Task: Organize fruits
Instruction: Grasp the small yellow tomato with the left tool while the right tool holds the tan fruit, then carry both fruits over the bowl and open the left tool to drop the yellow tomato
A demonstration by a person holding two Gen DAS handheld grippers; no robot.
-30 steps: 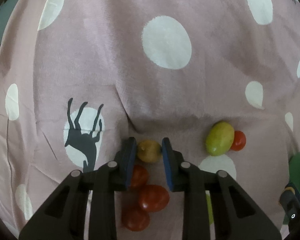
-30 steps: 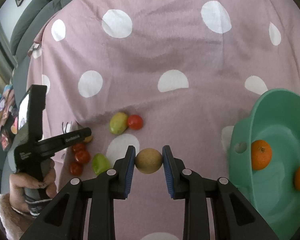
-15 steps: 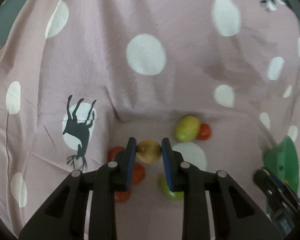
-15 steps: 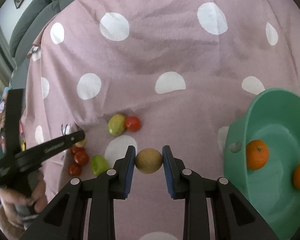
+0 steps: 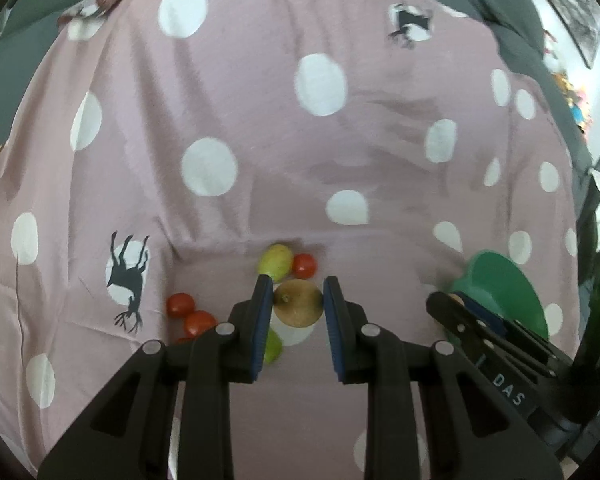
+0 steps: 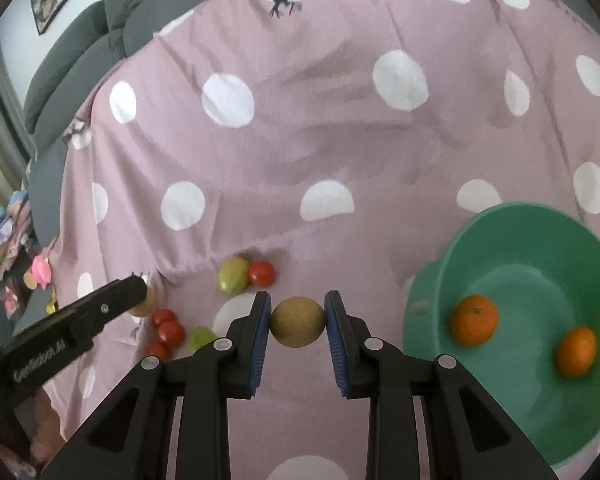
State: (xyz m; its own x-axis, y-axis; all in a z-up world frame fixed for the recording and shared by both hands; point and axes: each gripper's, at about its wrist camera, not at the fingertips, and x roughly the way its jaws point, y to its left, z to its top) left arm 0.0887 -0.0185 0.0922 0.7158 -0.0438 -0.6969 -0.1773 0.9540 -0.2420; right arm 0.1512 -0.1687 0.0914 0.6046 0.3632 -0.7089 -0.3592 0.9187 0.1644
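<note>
My left gripper [image 5: 296, 304] is shut on a small brown fruit [image 5: 298, 307] and holds it above the pink dotted cloth [image 5: 260, 140]. My right gripper [image 6: 297, 322] is shut on a second brown fruit [image 6: 298, 322], left of the green bowl [image 6: 500, 240], which holds two oranges [image 6: 474, 320]. On the cloth lie a yellow-green fruit [image 6: 233, 275] beside a red tomato [image 6: 262, 273], three more tomatoes [image 6: 168, 326] and a green fruit [image 6: 201, 337]. In the left wrist view the bowl [image 5: 504, 284] shows at right, behind the right gripper's body.
The cloth covers a grey sofa [image 6: 80, 52], whose cushions show at the far edge. Toys and clutter [image 6: 16, 240] lie beyond the cloth's left side. The left gripper's body [image 6: 80, 316] crosses the right wrist view at lower left.
My left gripper has lifted its brown fruit up off the cloth and swung right, so the bowl and right gripper came into view. The right gripper still holds its fruit, shifted slightly.
</note>
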